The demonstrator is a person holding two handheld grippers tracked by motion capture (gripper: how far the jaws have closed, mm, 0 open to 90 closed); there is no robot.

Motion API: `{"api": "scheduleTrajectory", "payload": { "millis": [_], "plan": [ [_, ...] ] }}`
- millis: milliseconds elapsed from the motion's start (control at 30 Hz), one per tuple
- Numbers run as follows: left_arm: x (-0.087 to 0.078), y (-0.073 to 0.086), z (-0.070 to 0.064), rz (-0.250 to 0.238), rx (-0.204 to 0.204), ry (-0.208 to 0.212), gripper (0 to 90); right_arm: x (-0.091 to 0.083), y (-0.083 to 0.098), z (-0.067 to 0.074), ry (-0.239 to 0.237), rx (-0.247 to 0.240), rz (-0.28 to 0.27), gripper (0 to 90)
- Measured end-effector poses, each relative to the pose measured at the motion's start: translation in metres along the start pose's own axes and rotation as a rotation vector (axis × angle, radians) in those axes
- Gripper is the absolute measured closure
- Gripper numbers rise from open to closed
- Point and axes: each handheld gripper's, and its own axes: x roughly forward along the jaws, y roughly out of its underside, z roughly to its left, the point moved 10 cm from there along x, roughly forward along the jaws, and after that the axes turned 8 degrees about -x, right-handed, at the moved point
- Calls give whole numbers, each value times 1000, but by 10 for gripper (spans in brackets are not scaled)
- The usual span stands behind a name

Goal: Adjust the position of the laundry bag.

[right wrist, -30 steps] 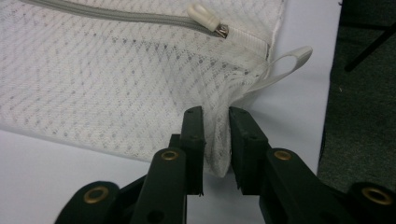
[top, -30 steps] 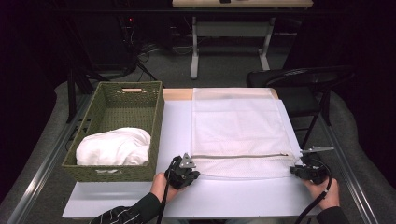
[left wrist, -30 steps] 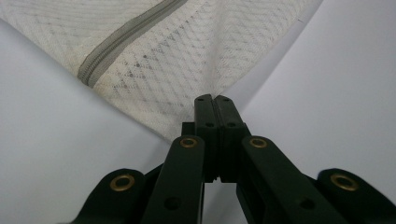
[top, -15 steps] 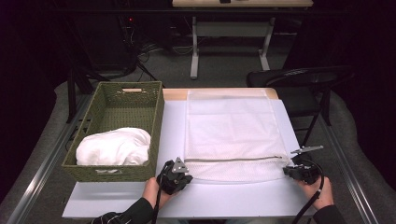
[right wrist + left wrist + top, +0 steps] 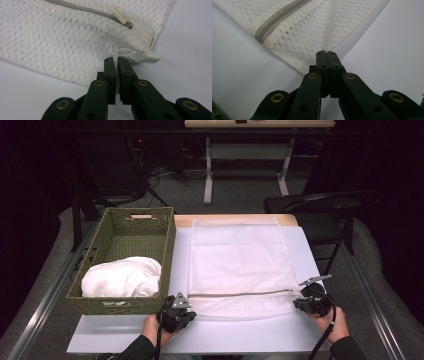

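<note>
Mesh laundry bag lies flat on the desk beside the wicker basket, zipper toward me. I have my left tool clamped on one near corner and my right tool on the other, I judge to keep it spread. Basket's white bundle I can't identify; its far side is hidden.

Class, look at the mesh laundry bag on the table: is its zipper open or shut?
Shut. The zipper runs as one closed grey line across the mesh bag, and its pull sits at the end by the bag's corner.
</note>
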Motion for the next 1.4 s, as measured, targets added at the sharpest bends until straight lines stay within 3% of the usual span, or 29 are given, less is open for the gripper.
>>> {"api": "scheduleTrajectory", "payload": {
  "millis": [433,833,1400],
  "plan": [
    [-13,11,12,29,-3,-17,895,3,-5,19,-44,-42,-3,866],
    [-20,19,18,40,-31,-18,895,4,-10,31,-67,-93,0,866],
    [-23,23,20,58,-31,-25,892,3,-8,38,-97,-98,-10,864]
  ]
}}
